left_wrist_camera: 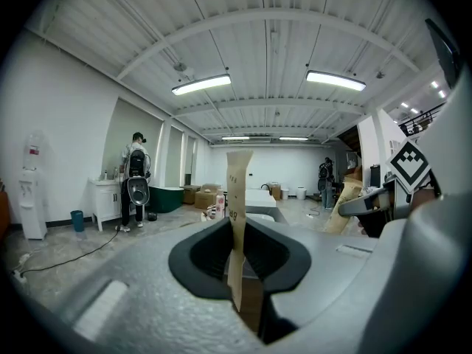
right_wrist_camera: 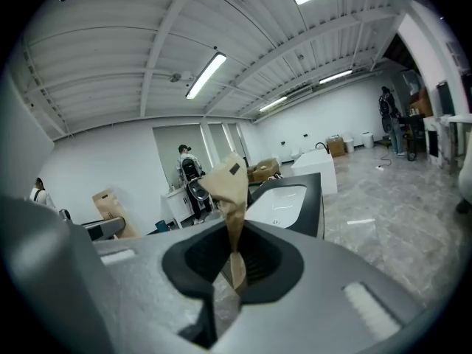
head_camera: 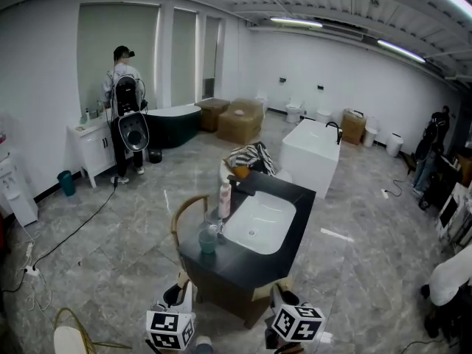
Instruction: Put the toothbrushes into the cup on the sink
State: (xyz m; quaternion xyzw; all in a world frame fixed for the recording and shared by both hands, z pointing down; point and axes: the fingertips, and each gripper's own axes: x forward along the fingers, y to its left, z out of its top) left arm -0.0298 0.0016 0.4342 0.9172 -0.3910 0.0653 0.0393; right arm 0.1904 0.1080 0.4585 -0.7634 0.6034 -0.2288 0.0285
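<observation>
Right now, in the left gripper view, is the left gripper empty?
No: the left gripper is shut on a flat brown paper packet that stands upright between its jaws.

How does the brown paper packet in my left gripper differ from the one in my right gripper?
The left packet stands straight and flat, a narrow strip; the right packet is crumpled, flares wide at its top and leans. The left packet shows dark print down its face; the right packet shows only one small dark mark. Both are brown paper, clamped by the left gripper and the right gripper.
</observation>
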